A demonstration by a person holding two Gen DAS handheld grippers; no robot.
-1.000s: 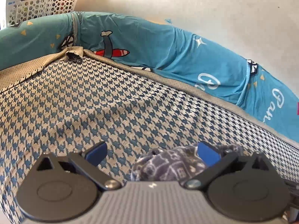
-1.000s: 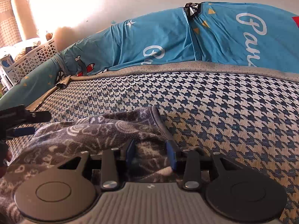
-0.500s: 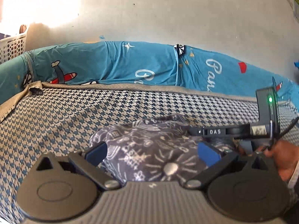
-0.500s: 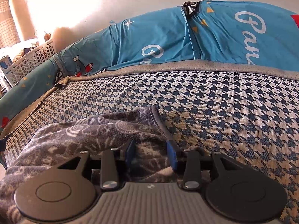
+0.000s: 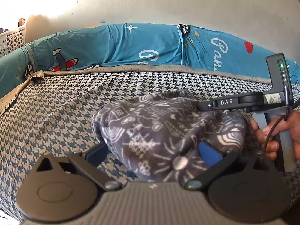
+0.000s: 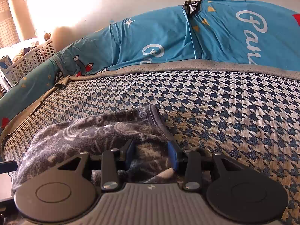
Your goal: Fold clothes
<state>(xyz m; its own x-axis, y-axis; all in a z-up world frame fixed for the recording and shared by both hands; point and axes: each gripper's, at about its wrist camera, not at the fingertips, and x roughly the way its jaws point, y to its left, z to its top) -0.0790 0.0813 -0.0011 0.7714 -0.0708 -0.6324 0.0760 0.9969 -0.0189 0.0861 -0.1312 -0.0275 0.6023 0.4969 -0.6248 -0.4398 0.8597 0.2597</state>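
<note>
A grey fleece garment with white doodle print (image 5: pixel 168 131) lies bunched on the houndstooth mat (image 5: pixel 56 112). My left gripper (image 5: pixel 152 151) is open, its blue pads wide apart on either side of the garment's near end. My right gripper (image 6: pixel 151 155) is shut on a fold of the same garment (image 6: pixel 93 131), near its hemmed edge. In the left wrist view the right gripper (image 5: pixel 198 107) comes in from the right, held by a hand (image 5: pixel 281 131), its tip on the garment's far side.
Blue printed bedding (image 5: pixel 131 46) is rolled along the mat's far edge against a pale wall. A white perforated basket (image 6: pixel 28 61) stands at the far left. The mat stretches bare to the left and right of the garment.
My left gripper has swung right and closed in on the garment, which now fills the space between its open pads. The right gripper has stayed shut on the fold.
</note>
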